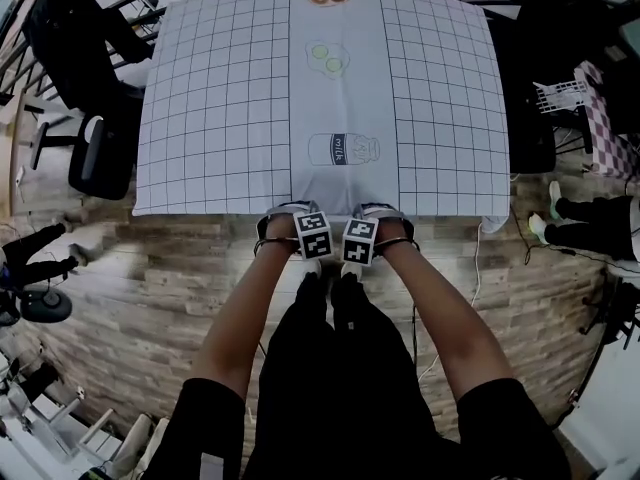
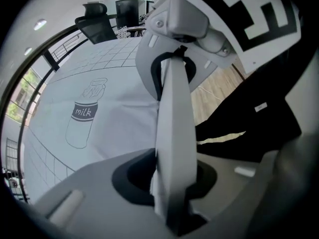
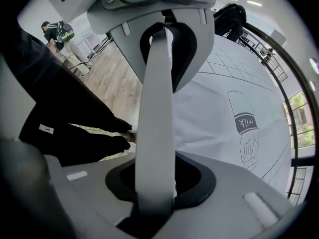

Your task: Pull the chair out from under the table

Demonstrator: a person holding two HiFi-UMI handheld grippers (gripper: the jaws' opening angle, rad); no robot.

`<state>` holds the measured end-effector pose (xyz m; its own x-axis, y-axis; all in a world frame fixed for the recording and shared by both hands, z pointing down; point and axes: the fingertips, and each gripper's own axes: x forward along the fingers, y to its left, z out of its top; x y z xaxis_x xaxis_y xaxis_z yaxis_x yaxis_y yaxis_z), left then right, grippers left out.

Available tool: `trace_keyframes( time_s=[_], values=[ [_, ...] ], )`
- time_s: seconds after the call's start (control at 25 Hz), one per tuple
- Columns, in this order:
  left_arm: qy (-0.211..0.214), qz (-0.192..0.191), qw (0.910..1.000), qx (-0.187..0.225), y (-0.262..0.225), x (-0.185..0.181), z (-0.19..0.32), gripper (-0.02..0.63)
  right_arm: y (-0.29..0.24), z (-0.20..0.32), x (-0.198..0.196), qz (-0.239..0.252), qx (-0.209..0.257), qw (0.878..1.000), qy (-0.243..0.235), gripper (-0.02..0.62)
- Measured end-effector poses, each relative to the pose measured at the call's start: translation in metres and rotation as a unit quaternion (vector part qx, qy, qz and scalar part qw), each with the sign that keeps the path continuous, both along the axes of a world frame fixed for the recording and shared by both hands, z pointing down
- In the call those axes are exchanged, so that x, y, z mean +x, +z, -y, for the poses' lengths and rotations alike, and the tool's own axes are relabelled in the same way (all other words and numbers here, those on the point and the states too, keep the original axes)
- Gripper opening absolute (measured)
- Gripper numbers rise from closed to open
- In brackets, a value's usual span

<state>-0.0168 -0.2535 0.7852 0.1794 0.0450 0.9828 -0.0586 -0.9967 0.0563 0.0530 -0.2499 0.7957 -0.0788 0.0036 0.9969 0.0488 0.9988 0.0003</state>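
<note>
Only the chair's pale top rail [image 2: 173, 113] shows; the rest is hidden under the table [image 1: 200, 118] and its gridded cloth. The rail runs straight through my left gripper [image 2: 170, 182], whose dark pads sit against its sides. My right gripper [image 3: 157, 179] clamps the same rail [image 3: 155, 108] a hand's width along. In the head view both grippers, left [image 1: 292, 220] and right [image 1: 380, 220], point down side by side at the table's near edge, marker cubes almost touching. Each gripper view shows the other gripper further along the rail.
The cloth carries a milk-bottle drawing [image 1: 340, 149] just beyond the grippers. A black office chair [image 1: 95, 148] stands at the table's left, a white wire basket [image 1: 560, 96] at the right. A person's legs [image 1: 590, 223] rest on the wooden floor at right. My own legs [image 1: 340, 368] are right behind the grippers.
</note>
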Motion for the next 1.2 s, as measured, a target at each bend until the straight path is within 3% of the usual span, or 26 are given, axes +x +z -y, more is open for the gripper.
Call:
trace_keyframes(
  time_s=[0.16, 0.56, 0.92, 1.2],
  values=[
    [0.015, -0.006, 0.9995, -0.026, 0.003, 0.004, -0.004, 0.114, 0.0, 0.0, 0.0, 0.002, -0.009, 1.0, 0.003, 0.107],
    [0.014, -0.01, 0.999, -0.04, 0.003, 0.006, -0.006, 0.126, -0.001, -0.003, 0.0, 0.005, -0.044, 0.999, 0.016, 0.15],
    [0.023, -0.003, 0.9996, 0.018, 0.003, 0.004, -0.008, 0.066, -0.001, 0.0, 0.001, -0.005, 0.048, 0.999, -0.013, 0.06],
    [0.019, -0.002, 0.9992, 0.034, 0.004, 0.004, -0.035, 0.069, -0.001, -0.026, 0.001, -0.001, 0.071, 0.997, -0.01, 0.071]
  ],
)
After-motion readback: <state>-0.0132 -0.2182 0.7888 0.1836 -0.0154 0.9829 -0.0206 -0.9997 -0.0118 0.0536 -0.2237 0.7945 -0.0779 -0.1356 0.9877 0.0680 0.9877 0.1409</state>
